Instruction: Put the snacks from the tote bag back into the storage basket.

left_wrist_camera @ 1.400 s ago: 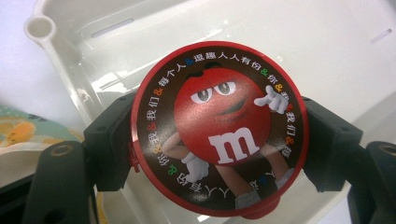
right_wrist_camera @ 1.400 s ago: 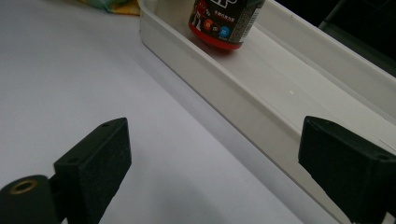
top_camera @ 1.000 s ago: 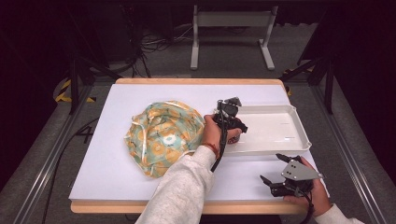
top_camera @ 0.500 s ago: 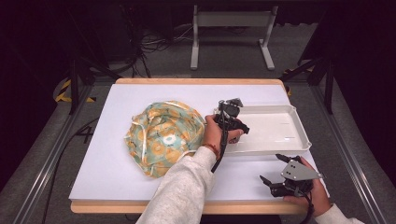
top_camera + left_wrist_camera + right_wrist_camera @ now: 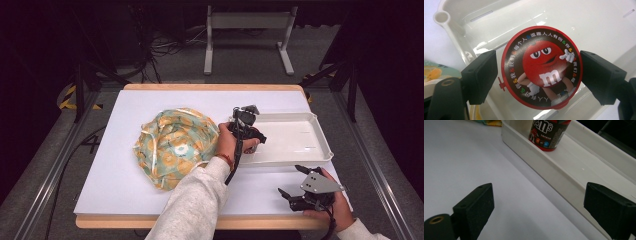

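Observation:
A red M&M's can (image 5: 541,67) stands upright in the white tray (image 5: 486,22), its round lid facing the left gripper view. My left gripper (image 5: 538,75) reaches down over it with one jaw on each side. A thin gap shows at the left jaw, and the right jaw sits at the lid's edge. From above, the left gripper (image 5: 248,131) hangs over the left end of the tray (image 5: 320,145). My right gripper (image 5: 290,180) is open near the table's front right corner, holding nothing. From its own camera, the can (image 5: 547,132) rests on the tray floor behind the tray wall (image 5: 544,162).
A crumpled cloth with a yellow and teal pattern (image 5: 175,145) lies left of the tray on the white tabletop (image 5: 120,185). A metal frame leg (image 5: 247,20) stands on the floor beyond the table.

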A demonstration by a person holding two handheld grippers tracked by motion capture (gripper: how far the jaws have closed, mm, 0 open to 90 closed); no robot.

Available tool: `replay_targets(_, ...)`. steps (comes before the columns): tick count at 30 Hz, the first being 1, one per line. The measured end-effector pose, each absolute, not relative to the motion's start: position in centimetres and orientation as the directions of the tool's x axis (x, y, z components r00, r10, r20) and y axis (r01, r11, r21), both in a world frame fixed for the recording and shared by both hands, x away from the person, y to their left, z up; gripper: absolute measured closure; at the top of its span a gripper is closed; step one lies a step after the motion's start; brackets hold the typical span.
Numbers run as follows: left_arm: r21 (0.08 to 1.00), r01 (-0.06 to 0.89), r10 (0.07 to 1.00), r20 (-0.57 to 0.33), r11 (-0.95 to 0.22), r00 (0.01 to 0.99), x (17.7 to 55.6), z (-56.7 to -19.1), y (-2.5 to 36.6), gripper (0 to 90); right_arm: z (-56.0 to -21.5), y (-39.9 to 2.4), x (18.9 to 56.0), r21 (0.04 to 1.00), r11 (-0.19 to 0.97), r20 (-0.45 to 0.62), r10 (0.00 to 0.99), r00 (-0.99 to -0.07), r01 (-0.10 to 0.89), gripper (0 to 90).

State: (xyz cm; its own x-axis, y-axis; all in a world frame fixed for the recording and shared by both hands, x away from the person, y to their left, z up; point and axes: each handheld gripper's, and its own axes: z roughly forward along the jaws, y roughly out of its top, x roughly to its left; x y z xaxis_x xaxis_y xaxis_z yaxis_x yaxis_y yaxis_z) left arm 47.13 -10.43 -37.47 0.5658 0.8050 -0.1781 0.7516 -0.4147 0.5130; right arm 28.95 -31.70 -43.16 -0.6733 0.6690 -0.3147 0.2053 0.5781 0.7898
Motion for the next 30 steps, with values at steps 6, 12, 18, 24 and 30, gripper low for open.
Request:
replay_targets(6,0.519,0.749,0.803,-0.18,-0.413,0.568,47.0,-37.1,-10.1,16.6,-43.1,-31.7,28.9,0.791,0.577,-0.314,0.67,-0.672,0.205,10.2)
replay_targets(12,0.534,0.736,0.799,-0.172,-0.416,0.577,46.6,-36.2,-9.5,15.6,-43.1,-31.7,28.9,0.792,0.575,-0.315,0.672,-0.67,0.206,10.2)
replay_targets(18,0.544,0.724,0.789,-0.17,-0.424,0.59,46.4,-35.6,-9.1,15.0,-43.1,-31.7,28.9,0.791,0.577,-0.317,0.671,-0.67,0.205,10.2)
replay_targets(24,0.547,0.713,0.781,-0.162,-0.438,0.603,46.0,-35.1,-8.5,14.5,-43.1,-31.7,28.9,0.791,0.578,-0.318,0.671,-0.67,0.203,10.2)
replay_targets(30,0.554,0.7,0.77,-0.156,-0.449,0.618,45.9,-34.8,-7.9,14.5,-43.1,-31.6,28.9,0.791,0.577,-0.318,0.671,-0.669,0.203,10.2)
